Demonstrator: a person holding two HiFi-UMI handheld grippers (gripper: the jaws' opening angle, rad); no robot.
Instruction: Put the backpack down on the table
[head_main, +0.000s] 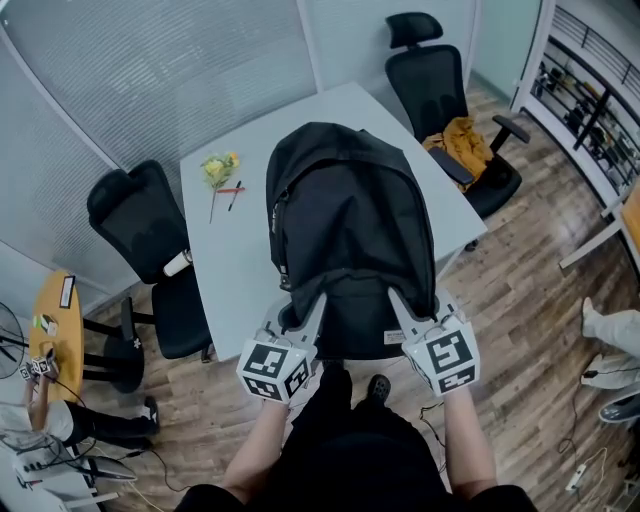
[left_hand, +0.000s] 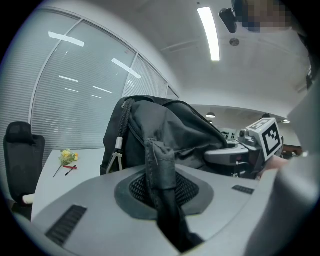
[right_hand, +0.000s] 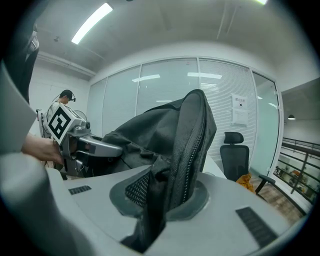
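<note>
A black backpack (head_main: 350, 215) hangs in front of me, its bulk over the near end of the white table (head_main: 225, 250). My left gripper (head_main: 312, 305) is shut on the left shoulder strap (left_hand: 161, 170), which runs up between the jaws toward the backpack (left_hand: 165, 127). The right gripper (head_main: 400, 300) is shut on the right, mesh-lined strap (right_hand: 187, 150). Both grippers sit side by side at the near lower edge of the backpack, whose underside is hidden, so I cannot tell whether it rests on the table.
A small bunch of yellow flowers (head_main: 220, 167) and pens lie on the table's far left part. Black office chairs stand at the left (head_main: 140, 225) and far right (head_main: 440, 75), the latter with an orange bag (head_main: 465, 140). A white cup (head_main: 177, 263) is at the table's left edge.
</note>
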